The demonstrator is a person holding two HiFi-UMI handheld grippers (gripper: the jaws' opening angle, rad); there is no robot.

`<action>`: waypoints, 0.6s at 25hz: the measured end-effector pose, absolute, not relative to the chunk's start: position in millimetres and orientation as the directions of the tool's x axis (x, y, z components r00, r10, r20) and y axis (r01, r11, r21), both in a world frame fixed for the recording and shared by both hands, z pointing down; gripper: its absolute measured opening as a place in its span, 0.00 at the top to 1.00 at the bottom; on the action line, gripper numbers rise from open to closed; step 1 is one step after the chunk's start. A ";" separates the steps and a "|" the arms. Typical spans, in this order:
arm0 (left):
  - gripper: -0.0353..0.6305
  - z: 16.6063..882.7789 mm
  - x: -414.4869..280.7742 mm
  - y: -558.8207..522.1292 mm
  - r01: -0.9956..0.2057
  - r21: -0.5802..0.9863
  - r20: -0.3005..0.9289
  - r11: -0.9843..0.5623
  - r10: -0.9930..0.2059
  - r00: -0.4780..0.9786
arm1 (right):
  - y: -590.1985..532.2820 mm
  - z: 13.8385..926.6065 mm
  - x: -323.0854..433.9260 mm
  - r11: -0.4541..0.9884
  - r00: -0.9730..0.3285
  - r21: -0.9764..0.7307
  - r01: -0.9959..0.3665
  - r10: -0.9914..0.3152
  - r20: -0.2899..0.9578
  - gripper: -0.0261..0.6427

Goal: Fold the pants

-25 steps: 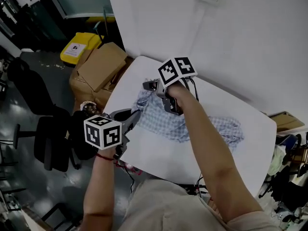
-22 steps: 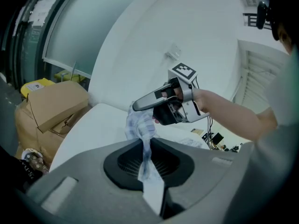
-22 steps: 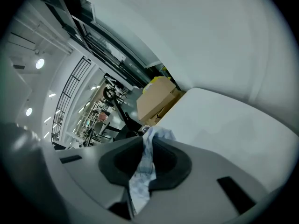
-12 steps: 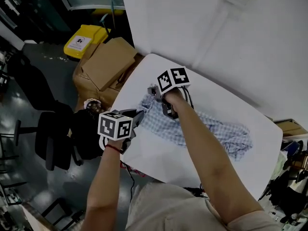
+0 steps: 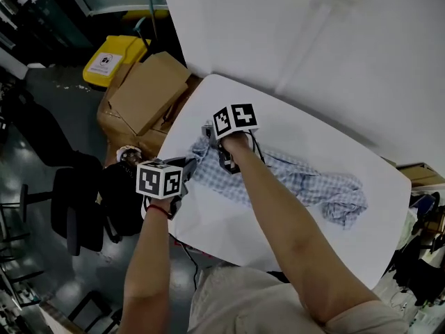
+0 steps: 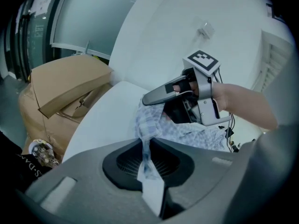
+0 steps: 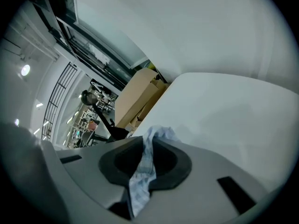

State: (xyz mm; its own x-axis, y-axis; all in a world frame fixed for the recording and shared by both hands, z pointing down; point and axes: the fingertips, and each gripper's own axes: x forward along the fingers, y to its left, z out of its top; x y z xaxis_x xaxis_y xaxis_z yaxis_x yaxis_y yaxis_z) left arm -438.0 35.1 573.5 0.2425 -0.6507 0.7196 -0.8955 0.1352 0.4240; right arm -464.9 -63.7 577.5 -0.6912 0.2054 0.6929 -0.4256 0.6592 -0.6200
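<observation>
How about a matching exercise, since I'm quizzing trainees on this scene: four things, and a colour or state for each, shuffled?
Things:
1 pants
2 table
3 cardboard box
4 left gripper

Colour or state:
A white
B brown
C shut on cloth
D blue checked

Pairs: 1-D, 2-A, 3-B, 4-C.

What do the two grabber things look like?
Both the left gripper and right gripper are grey with black insides. Each carries a white cube with black square markers. A dark cable hangs off the right one. The person wears a red wristband on the left wrist.
</observation>
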 end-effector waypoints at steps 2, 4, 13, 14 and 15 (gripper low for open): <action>0.88 575.2 -447.5 34.5 -0.903 0.402 0.731 0.151 -0.647 0.217 | -66.9 578.8 -468.2 0.638 -0.715 -0.633 -0.439 0.178 0.676 0.88; 0.88 579.2 -454.6 33.0 -0.914 0.374 0.749 0.157 -0.633 0.198 | -66.5 582.0 -469.0 0.640 -0.720 -0.629 -0.441 0.166 0.674 0.88; 0.60 586.4 -466.4 38.2 -0.951 0.236 0.794 0.202 -0.604 0.069 | -75.0 560.2 -461.0 0.756 -0.728 -0.556 -0.346 0.158 0.667 0.61; 0.59 583.1 -468.1 39.3 -0.954 0.217 0.795 0.205 -0.604 0.051 | -80.1 552.9 -458.4 0.768 -0.736 -0.544 -0.339 0.143 0.661 0.61; 0.58 579.1 -469.9 40.6 -0.959 0.195 0.796 0.207 -0.604 0.032 | -85.1 545.1 -455.1 0.778 -0.746 -0.533 -0.332 0.130 0.653 0.61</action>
